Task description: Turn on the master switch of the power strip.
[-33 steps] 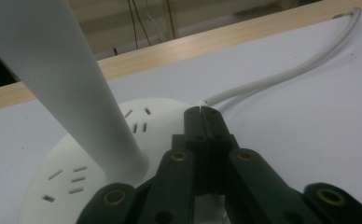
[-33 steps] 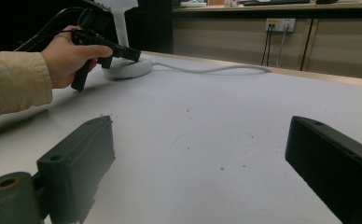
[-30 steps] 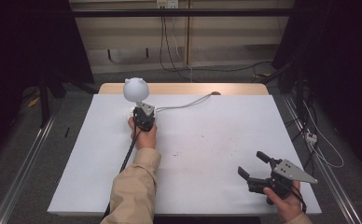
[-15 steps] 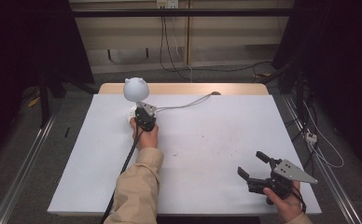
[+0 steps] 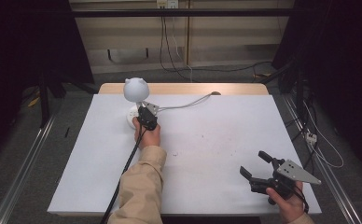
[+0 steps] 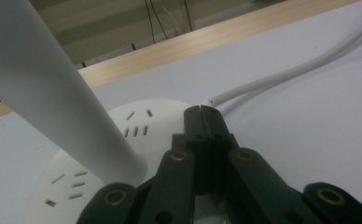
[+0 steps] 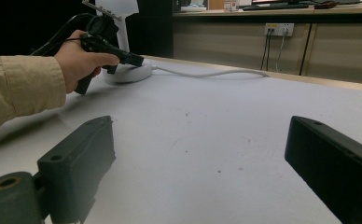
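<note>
1. Left gripper [image 5: 141, 113], held in the person's left hand [image 5: 147, 136], sits at the far left of the counter [image 5: 216, 140] with its jaws pressed fully together and nothing between them; in the left gripper view the joined tips [image 6: 201, 114] rest over the round base of the desk lamp [image 6: 123, 140].
2. The desk lamp [image 5: 135, 89] is white, with a rounded head above a flat disc base that stands near the counter's far left edge. In the left gripper view its stem [image 6: 53, 93] rises at a slant just beside the left gripper's jaws, and the base shows small slots on its top.
3. A white cable [image 5: 188, 102] leaves the lamp base and runs right across the counter toward its far edge; in the left gripper view the cable [image 6: 286, 74] comes out just beyond the closed tips.
4. Whether the tips actually touch the base or hang just above it cannot be told.
5. The right gripper [image 5: 258, 165], in the right hand [image 5: 286, 200], is at the near right corner of the counter, well apart from the lamp. Its jaws stand wide apart and hold nothing; in the right gripper view [image 7: 198, 163] bare white counter lies between them.
6. A grey three-cornered plate [image 5: 296, 171] tops the right gripper.
7. The person's left sleeve [image 5: 139, 186] is tan, and a black cable [image 5: 123, 177] trails back from the left gripper beside it.
8. The counter's white surface carries a few small dark specks near its middle.
</note>
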